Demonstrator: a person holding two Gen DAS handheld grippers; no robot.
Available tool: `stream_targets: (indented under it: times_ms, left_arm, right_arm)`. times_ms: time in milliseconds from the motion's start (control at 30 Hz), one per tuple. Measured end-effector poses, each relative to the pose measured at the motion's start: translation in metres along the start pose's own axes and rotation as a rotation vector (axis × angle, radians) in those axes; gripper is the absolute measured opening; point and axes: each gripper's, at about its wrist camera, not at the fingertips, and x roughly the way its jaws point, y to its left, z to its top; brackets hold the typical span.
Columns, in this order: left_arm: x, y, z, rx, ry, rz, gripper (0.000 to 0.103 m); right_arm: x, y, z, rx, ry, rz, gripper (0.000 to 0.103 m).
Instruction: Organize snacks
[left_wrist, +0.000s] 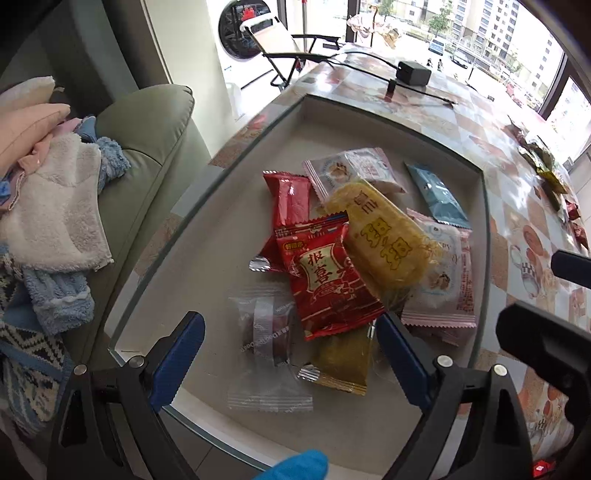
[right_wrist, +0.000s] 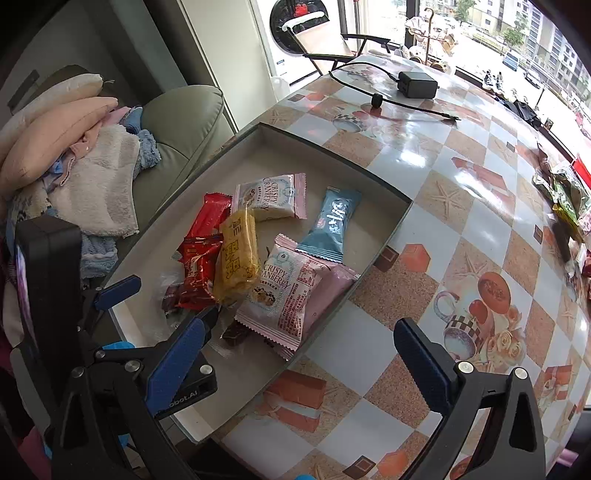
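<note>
A shallow grey tray (left_wrist: 236, 206) at the table's left edge holds several snack packets: a red packet with Chinese writing (left_wrist: 325, 280), a yellow bar (left_wrist: 388, 236), a clear-wrapped dark candy (left_wrist: 264, 332), pink cranberry packets (right_wrist: 288, 291) and a blue packet (right_wrist: 332, 225). My left gripper (left_wrist: 291, 354) is open, hovering just above the clear candy and the red packet; it also shows in the right wrist view (right_wrist: 166, 302). My right gripper (right_wrist: 299, 369) is open and empty above the tray's near right edge. More loose snacks (right_wrist: 565, 199) lie at the table's far right.
The table (right_wrist: 461, 206) has a checkered patterned cover. A black charger with cable (right_wrist: 415, 85) lies at the far end. A green sofa (right_wrist: 177, 125) with piled towels and clothes (right_wrist: 99, 184) stands left. A folding chair (right_wrist: 332, 40) stands by the window.
</note>
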Motion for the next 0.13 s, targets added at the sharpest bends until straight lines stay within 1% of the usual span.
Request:
stream_targets:
  times_ms: [67, 133]
  left_arm:
    - [-0.0046, 0.0014, -0.0007, -0.007, -0.034, 0.016, 0.095]
    - [-0.0091, 0.0015, -0.0005, -0.005, -0.042, -0.006, 0.095]
  right_arm:
    - [-0.0014, 0.0016, -0.0008, -0.007, -0.005, 0.002, 0.103]
    - [-0.0033, 0.0022, -0.0018, -0.009, -0.011, 0.010, 0.103]
